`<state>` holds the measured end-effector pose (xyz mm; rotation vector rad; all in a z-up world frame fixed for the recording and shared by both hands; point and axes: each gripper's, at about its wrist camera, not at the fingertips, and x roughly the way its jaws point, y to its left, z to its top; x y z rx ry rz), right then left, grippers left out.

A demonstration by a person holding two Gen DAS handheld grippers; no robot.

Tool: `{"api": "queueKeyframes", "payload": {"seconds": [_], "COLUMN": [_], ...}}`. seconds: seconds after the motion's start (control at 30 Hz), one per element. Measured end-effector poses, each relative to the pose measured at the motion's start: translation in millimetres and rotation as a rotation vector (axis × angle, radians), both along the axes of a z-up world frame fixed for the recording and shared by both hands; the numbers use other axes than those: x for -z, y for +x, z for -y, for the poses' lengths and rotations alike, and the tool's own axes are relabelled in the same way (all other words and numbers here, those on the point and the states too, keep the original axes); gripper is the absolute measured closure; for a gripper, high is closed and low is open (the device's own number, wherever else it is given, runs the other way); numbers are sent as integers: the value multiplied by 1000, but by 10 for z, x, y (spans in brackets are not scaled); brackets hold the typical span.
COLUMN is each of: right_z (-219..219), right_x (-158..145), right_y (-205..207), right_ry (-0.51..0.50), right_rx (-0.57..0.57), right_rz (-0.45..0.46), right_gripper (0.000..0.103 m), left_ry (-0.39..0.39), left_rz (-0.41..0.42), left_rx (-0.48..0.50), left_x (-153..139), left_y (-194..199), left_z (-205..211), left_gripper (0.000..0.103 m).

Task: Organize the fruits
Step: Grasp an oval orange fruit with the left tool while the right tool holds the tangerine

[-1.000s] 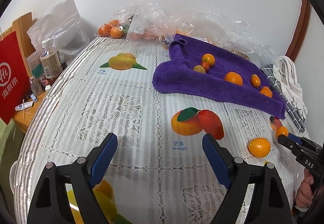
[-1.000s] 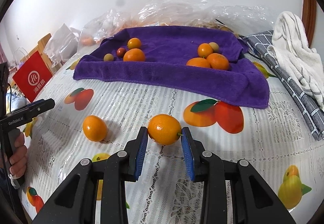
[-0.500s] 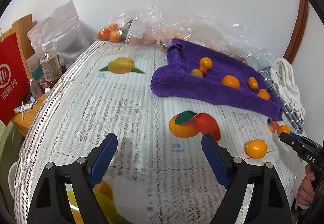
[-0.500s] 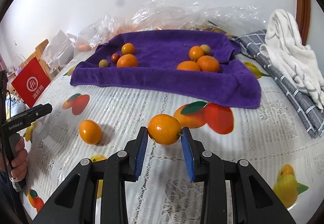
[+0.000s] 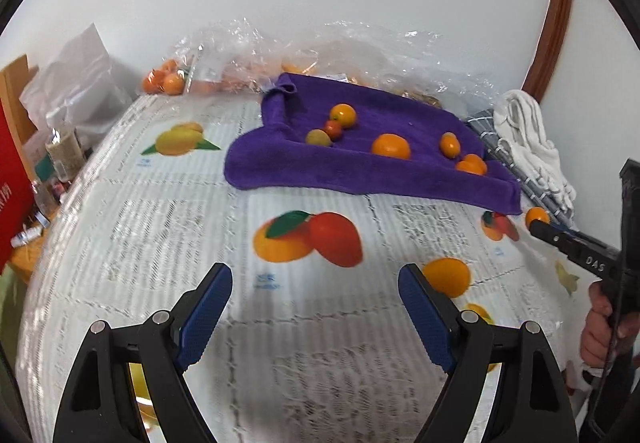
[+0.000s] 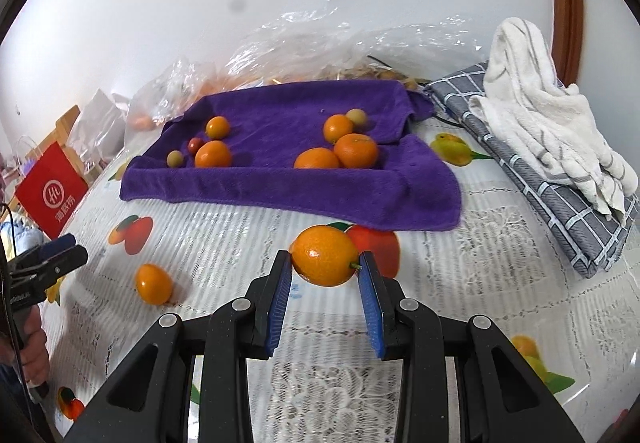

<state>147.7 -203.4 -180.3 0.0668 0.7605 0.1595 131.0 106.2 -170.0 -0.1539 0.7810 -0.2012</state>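
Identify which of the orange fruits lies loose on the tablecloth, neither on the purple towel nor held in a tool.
The lone orange on the lace tablecloth, left of the right tool. The others sit on the purple towel or in that tool.

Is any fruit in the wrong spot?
Yes. One orange sits alone on the tablecloth, off the purple towel where the other fruits are gathered. Another orange is off it too, but clamped in the right gripper.

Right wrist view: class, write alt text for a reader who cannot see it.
The right gripper holds an orange fruit above a fruit-printed tablecloth. Beyond it a purple towel carries more fruits; another orange fruit lies loose at left.
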Motion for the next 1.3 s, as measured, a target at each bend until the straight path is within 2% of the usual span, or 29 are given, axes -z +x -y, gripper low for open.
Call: {"api": "queueKeyframes", "payload": {"seconds": [0.27, 0.37, 0.5, 0.57, 0.6, 0.77, 0.87, 1.1, 1.3], "right_z": [144, 204, 302, 352, 378, 456, 465, 376, 256], "right_x": [60, 67, 69, 65, 65, 97, 121, 110, 25], "right_y": [-10, -30, -55, -63, -66, -65, -50, 1, 40], "right_ry": [7, -1, -1, -9, -10, -10, -7, -8, -17], "right_rx": [19, 27, 37, 44, 47, 56, 58, 40, 15], "right_rz": [-5, -3, -5, -2, -2, -15, -23, -22, -14], "right_gripper": [69, 69, 69, 69, 69, 69, 69, 69, 69], "left_ry": [-80, -111, -80, -38, -16, 49, 84, 38, -22], "left_rz": [-49, -67, -95, -116, -125, -104, -92, -103, -89], "left_rx": [74, 134, 167, 160, 154, 167, 159, 136, 94], "left_x": [60, 65, 115, 178, 206, 218, 222, 177, 2], "left_y": [40, 78, 143, 189, 210, 211, 230, 232, 234], "left_z": [233, 435, 701, 820, 861, 991, 1029, 913, 689], "left_gripper": [19, 19, 20, 23, 28, 40, 62, 62, 62]}}
